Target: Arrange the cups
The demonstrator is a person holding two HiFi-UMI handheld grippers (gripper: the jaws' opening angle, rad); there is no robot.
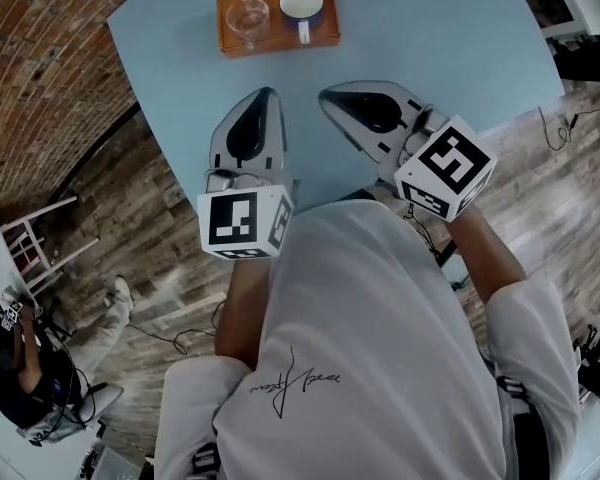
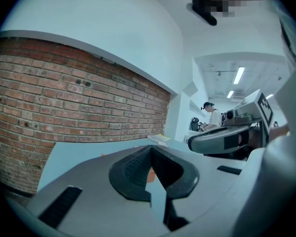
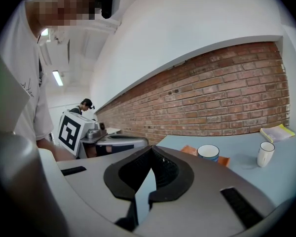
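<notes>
The left gripper and the right gripper are held over the light blue table, jaws closed together on nothing. A glass cup and a blue-rimmed mug are set side by side on an orange tray, well apart from both grippers.

ahead of the left gripper: clear glass cup, glossy glazed mug, matt orange tray, smooth table.
</notes>
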